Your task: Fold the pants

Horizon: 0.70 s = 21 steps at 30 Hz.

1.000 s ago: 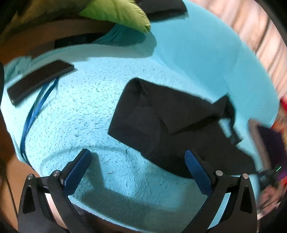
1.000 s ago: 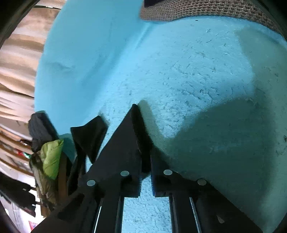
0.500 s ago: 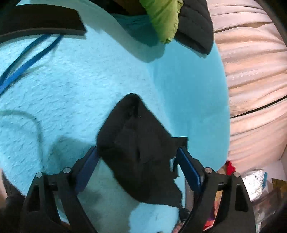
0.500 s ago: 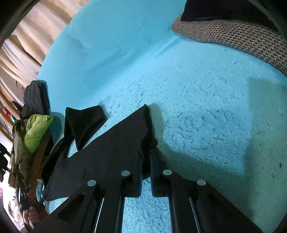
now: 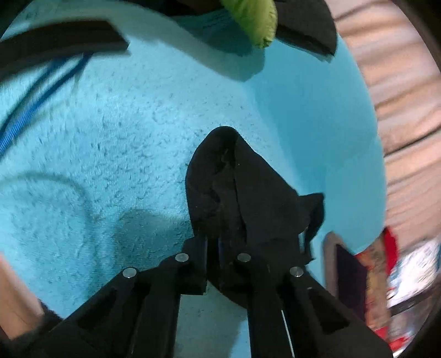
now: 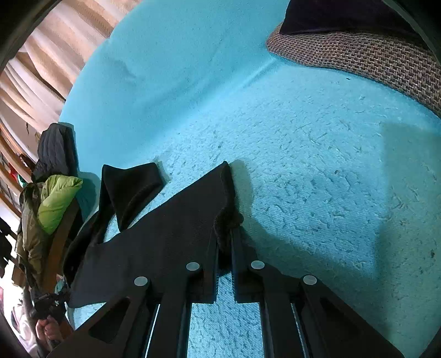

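Observation:
The black pants (image 6: 165,228) lie on a turquoise fleece cover (image 6: 317,170). My right gripper (image 6: 224,239) is shut on one edge of the pants, which spread from it to the left, with a folded leg end (image 6: 129,181) further back. In the left wrist view my left gripper (image 5: 213,242) is shut on another bunched part of the pants (image 5: 234,190), which rises in a peak in front of the jaws and drapes over the right finger.
A woven grey-brown cushion (image 6: 372,55) lies at the far right. A lime green and dark jacket (image 5: 256,19) hangs at the cover's edge, also in the right wrist view (image 6: 55,198). A black strap (image 5: 55,44) and blue cord (image 5: 33,110) lie left. Curtains (image 5: 399,110) hang beyond.
My left gripper was open, moved onto the pants and closed on them, bunching the cloth. My right gripper stayed shut on its edge while the view tilted back.

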### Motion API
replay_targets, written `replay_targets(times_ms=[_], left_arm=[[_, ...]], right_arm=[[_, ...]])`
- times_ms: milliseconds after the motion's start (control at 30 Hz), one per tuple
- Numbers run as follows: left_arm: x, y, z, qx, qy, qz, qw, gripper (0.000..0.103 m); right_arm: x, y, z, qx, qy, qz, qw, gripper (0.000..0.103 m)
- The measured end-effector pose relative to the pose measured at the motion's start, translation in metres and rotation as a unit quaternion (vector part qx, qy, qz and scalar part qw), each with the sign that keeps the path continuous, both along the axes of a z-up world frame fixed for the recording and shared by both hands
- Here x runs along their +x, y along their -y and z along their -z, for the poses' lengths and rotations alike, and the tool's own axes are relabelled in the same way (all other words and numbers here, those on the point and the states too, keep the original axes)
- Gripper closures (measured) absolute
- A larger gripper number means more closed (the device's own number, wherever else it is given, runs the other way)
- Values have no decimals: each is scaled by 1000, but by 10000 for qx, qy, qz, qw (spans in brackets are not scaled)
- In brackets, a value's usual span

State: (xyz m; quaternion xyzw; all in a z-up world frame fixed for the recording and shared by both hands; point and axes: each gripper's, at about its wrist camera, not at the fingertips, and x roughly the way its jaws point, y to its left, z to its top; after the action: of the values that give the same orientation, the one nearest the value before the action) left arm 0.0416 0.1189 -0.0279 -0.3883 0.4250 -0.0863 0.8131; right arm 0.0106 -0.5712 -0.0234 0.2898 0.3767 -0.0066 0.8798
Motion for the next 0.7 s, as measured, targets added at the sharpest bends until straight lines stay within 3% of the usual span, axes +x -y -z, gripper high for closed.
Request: replay_targets(times_ms=[67, 233, 367, 467, 533, 567, 600, 633, 700], left_arm=[[-10, 2, -10, 316, 116, -16, 9994, 100], [-52, -22, -32, 605, 330, -262, 9973, 101], [-63, -53, -27, 572, -45, -697, 9959, 101], [-62, -57, -20, 758, -327, -829, 9931, 99], [-60, -58, -13, 944, -526, -881, 9902, 83], [-61, -59, -14, 1060, -498, -965, 9884, 83], [-60, -56, -17, 1305, -518, -1066, 9843, 75], [-63, -57, -23, 1579, -463, -1264, 9782, 64], [-69, -59, -32, 1685, -201, -1494, 9741, 57]], right_arm=[[-1, 1, -4, 38, -71, 81, 9999, 98], [-18, -5, -17, -28, -286, -143, 9995, 99], [-35, -29, -16, 16, -547, -569, 9969, 99], [-40, -39, -16, -9, -509, -634, 9967, 99], [-35, -44, -20, -443, -496, -586, 9961, 97], [-32, -44, -23, -645, -536, -439, 9955, 98], [-29, -43, -28, -986, -581, -233, 9932, 91], [-24, -44, -36, -1455, -566, 45, 9877, 89], [-12, -44, -55, -1698, -269, 261, 9848, 89]])
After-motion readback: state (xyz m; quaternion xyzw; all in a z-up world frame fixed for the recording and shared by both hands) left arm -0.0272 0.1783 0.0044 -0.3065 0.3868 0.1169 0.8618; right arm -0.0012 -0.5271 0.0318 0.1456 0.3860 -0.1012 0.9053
